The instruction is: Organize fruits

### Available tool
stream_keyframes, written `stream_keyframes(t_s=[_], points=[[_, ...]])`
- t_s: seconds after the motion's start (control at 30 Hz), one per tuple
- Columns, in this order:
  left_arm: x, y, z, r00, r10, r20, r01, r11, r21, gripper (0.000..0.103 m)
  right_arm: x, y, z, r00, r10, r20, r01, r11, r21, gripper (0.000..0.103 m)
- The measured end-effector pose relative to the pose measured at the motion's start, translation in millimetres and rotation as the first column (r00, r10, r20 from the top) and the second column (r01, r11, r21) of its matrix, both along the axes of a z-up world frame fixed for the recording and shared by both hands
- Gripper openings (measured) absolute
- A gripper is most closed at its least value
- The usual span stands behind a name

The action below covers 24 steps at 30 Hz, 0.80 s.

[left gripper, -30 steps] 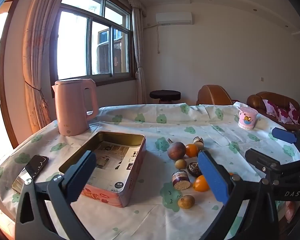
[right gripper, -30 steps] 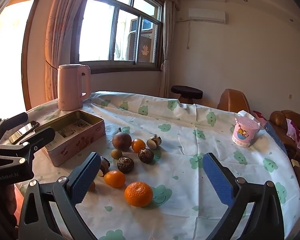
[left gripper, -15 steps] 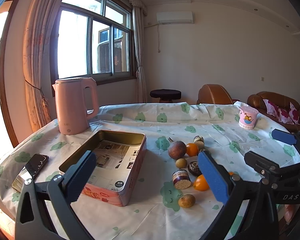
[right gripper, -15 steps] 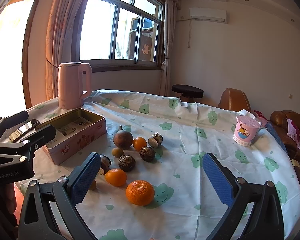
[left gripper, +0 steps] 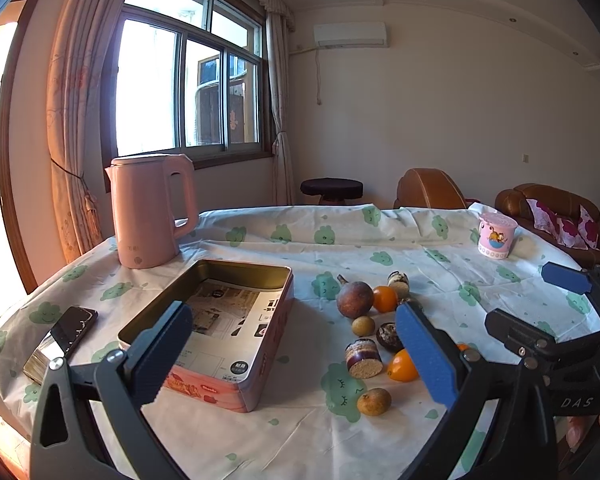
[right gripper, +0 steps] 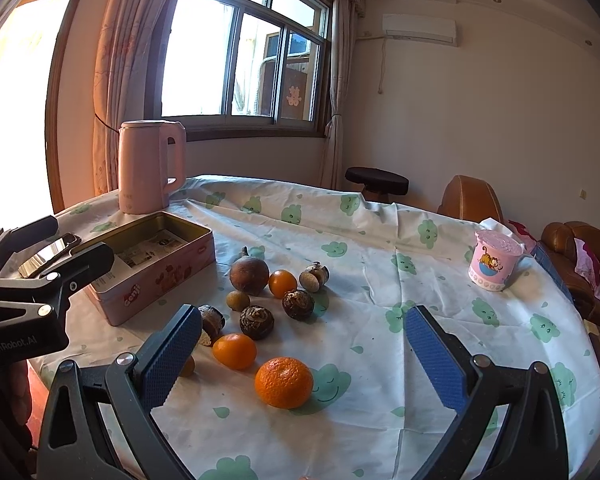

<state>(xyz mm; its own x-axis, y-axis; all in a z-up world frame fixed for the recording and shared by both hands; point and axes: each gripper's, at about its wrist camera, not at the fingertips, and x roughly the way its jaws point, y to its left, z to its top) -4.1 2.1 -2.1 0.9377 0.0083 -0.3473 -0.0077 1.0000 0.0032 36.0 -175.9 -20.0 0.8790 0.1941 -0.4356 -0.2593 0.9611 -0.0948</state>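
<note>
Between our right gripper (right gripper: 300,356)'s wide-open, empty jaws lies the mandarin (right gripper: 283,382), nearest fruit, while our left gripper (left gripper: 296,356), equally wide, faces the tin (left gripper: 220,328).

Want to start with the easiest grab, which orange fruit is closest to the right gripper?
The big orange, lying lowest and nearest between the open right gripper fingers; the two smaller ones sit farther back.

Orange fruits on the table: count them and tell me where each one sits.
3. The biggest is nearest the right gripper; a smaller one lies just left of it; the third sits beside the large brown fruit. Others may hide behind the fingers.
</note>
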Motion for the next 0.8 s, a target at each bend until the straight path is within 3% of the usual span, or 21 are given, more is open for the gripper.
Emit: stream_keyframes(t_s=[0.8], points=[[2.8, 2.9, -4.6, 1.0, 0.004, -0.006, -0.004, 1.0, -0.007, 0.103, 0.2, 4.5, -3.9, 1.0, 0.009, -0.012, -0.009, 1.0, -0.015, 0.102]])
